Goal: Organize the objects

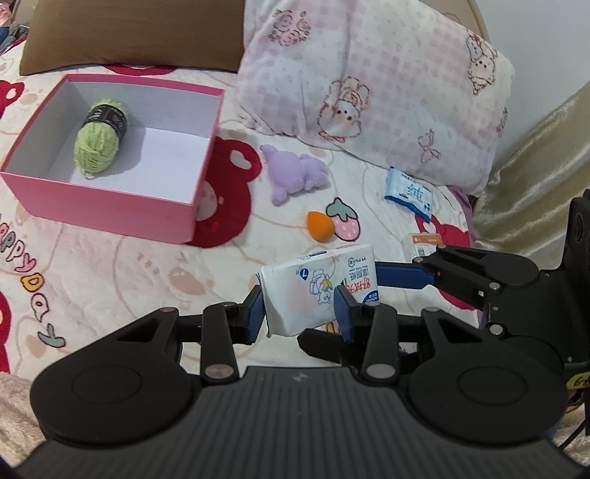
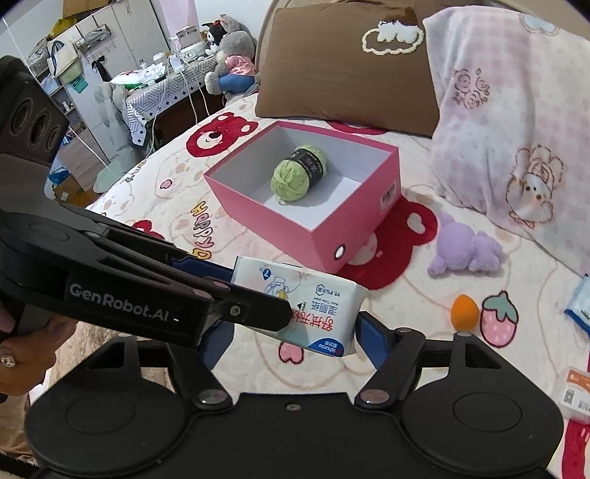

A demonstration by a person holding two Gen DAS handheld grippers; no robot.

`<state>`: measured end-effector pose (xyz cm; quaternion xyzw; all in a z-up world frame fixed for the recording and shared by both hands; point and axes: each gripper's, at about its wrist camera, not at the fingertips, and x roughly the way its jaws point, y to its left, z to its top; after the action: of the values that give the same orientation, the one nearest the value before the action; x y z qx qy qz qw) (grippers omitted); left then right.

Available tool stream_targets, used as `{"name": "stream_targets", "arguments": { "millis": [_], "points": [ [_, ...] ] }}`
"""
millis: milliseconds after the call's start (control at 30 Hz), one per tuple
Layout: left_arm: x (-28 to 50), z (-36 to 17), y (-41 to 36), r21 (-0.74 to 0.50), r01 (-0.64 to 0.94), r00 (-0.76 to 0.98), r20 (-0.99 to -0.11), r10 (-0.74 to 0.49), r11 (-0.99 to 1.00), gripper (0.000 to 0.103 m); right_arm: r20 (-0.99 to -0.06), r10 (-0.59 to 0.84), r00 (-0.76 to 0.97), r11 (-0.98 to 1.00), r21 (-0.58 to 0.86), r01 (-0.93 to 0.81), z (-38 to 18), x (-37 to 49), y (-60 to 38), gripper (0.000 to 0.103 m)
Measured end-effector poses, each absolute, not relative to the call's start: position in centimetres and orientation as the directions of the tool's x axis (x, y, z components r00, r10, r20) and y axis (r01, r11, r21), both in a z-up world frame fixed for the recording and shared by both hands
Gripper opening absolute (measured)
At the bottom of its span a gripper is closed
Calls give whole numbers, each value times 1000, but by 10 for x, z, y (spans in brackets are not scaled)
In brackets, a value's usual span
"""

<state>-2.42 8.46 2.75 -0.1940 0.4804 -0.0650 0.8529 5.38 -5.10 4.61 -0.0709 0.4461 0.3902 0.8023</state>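
Observation:
A white wet-wipe pack (image 1: 320, 287) is held above the bed between both grippers. My left gripper (image 1: 300, 311) is shut on its near end. My right gripper (image 2: 291, 342) has its fingers spread around the same pack (image 2: 306, 306), and whether its pads press on it is unclear. The right gripper's fingers (image 1: 402, 276) reach in from the right in the left wrist view. A pink box (image 1: 110, 206) with a green yarn ball (image 1: 97, 143) inside stands to the far left; the box also shows in the right wrist view (image 2: 332, 235).
A purple plush (image 1: 295, 173), an orange sponge (image 1: 319, 225), a blue-and-white wipe pack (image 1: 409, 191) and an orange-and-white card (image 1: 427, 243) lie on the bedspread. A pink checked pillow (image 1: 368, 73) and a brown pillow (image 1: 129, 33) lie behind. The bed's edge drops off at the left (image 2: 121, 177).

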Motion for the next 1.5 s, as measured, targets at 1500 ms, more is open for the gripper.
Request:
{"name": "stream_targets", "arguments": {
  "millis": [1500],
  "points": [
    [189, -57, 284, -421, -186, 519, -809, -275, 888, 41, -871, 355, 339, 747, 46, -663, -16, 264, 140, 50]
  ]
}}
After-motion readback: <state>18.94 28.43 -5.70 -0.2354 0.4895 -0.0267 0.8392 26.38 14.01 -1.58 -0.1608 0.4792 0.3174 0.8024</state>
